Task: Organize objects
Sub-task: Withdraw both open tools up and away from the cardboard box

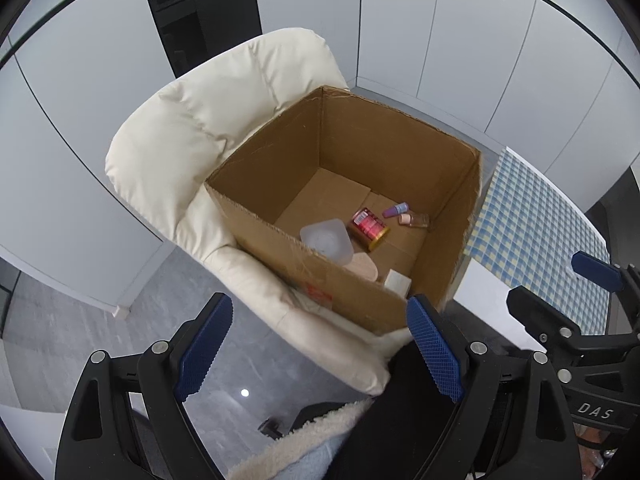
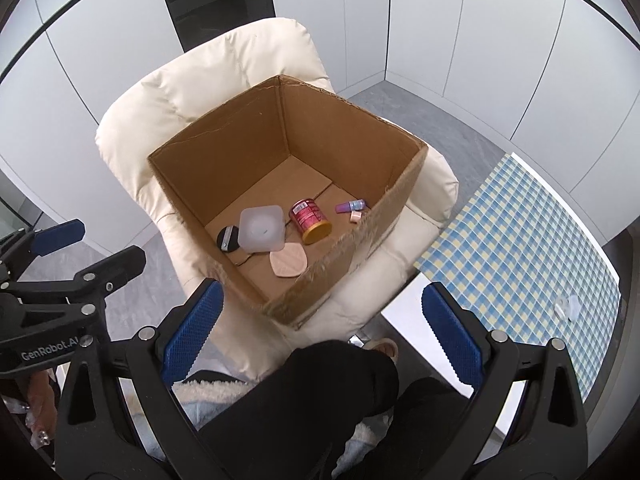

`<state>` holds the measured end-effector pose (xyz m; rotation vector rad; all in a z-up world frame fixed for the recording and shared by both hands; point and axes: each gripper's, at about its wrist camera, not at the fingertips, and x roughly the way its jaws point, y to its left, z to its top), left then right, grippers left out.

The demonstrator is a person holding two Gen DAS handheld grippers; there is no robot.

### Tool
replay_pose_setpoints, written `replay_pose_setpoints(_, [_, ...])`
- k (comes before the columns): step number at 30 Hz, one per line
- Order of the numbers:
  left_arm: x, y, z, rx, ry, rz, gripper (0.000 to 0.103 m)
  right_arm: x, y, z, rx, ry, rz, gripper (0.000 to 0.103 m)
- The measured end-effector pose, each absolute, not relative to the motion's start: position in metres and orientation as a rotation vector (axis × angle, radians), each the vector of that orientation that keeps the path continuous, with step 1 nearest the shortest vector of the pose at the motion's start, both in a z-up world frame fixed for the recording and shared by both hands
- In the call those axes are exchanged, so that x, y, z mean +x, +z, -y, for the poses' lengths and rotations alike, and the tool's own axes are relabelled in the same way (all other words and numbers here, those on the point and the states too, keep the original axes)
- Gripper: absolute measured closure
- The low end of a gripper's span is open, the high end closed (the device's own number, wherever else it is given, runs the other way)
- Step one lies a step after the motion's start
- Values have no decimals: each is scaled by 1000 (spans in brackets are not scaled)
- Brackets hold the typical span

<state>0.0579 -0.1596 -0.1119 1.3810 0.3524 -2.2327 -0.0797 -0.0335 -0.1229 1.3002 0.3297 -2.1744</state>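
Note:
An open cardboard box (image 1: 348,152) (image 2: 224,148) stands on a cream armchair. Inside lie a translucent square container (image 1: 326,240) (image 2: 262,228), a red can with a gold end (image 1: 368,226) (image 2: 310,220), a small purple bottle (image 1: 395,210) (image 2: 349,206), a beige pad (image 2: 288,265) and a black round compact (image 2: 228,238). My left gripper (image 1: 320,348) is open and empty, held above the box's near corner. My right gripper (image 2: 322,328) is open and empty, above the box's near edge. A small clear object (image 2: 567,307) lies on the checked table.
The cream armchair (image 1: 168,148) (image 2: 168,92) holds the box. A table with a blue and yellow checked cloth (image 1: 532,220) (image 2: 520,232) stands to the right. White cabinet walls lie behind. The person's dark legs (image 2: 320,392) are below the grippers.

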Motion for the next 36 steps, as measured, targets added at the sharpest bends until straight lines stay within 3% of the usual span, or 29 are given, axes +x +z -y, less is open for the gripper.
replay_pose_setpoints(16, [96, -110, 123, 1394, -2296, -357, 14, -20, -107, -14, 1317, -2225, -282, 2])
replay_pose_setpoints(36, [136, -126, 83, 1429, -2321, -385, 14, 34, -130, -65, 1424, -2229, -202, 2])
